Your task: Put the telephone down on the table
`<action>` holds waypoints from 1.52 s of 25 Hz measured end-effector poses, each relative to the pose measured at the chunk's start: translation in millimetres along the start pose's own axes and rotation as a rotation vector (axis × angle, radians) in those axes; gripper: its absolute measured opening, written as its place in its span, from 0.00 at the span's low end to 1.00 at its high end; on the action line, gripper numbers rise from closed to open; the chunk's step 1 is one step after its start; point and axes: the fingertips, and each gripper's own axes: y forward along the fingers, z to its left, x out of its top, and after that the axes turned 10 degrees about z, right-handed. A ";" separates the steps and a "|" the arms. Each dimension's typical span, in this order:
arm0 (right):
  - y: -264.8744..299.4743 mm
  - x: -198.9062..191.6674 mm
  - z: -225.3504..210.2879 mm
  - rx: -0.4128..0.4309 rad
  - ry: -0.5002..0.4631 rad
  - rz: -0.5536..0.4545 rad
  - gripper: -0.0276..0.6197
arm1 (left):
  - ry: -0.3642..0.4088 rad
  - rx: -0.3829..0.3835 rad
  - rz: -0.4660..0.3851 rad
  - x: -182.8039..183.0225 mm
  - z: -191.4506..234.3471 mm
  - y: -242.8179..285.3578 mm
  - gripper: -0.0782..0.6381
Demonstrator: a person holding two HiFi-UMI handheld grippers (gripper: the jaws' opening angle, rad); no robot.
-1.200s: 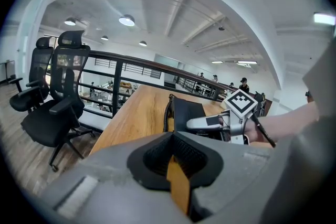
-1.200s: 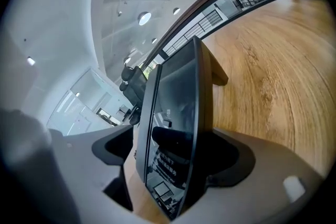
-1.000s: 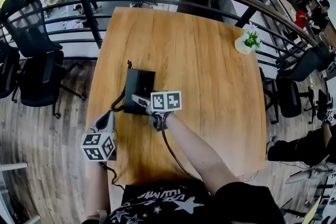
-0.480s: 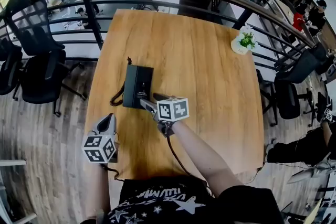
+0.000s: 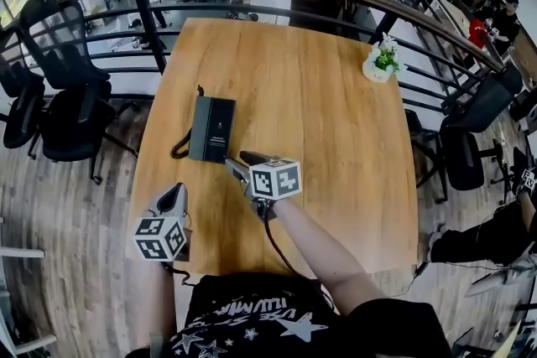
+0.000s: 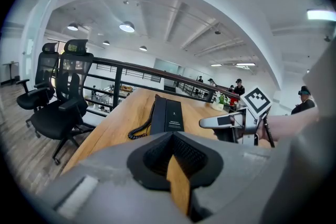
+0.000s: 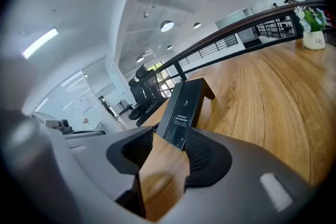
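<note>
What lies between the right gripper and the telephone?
Only bare table before the telephone, the head view shows. The right gripper has just been closing its jaws, nothing between them.

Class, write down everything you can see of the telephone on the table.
The telephone is a flat black rectangular set, glossy like plastic, with small white print on top. A narrower strip, likely the handset, runs along its left side, where a black coiled cord loops out. It lies flat on the left half of the wooden table, its length running towards the far edge. Only the table touches it.
</note>
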 end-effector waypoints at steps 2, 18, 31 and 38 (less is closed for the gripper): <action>-11.6 -4.0 3.1 0.016 -0.005 -0.006 0.32 | -0.005 0.010 -0.003 -3.8 -10.7 -5.0 0.11; -109.6 -39.2 -10.2 0.048 -0.099 -0.017 0.11 | -0.055 0.066 -0.037 -29.5 -112.7 -27.2 0.11; -180.5 -106.0 -51.2 0.079 -0.108 -0.014 0.04 | -0.097 0.113 -0.047 -99.3 -187.7 -30.1 0.11; -223.8 -140.5 -69.7 0.112 -0.141 0.004 0.04 | -0.121 0.135 -0.054 -131.4 -235.4 -34.8 0.11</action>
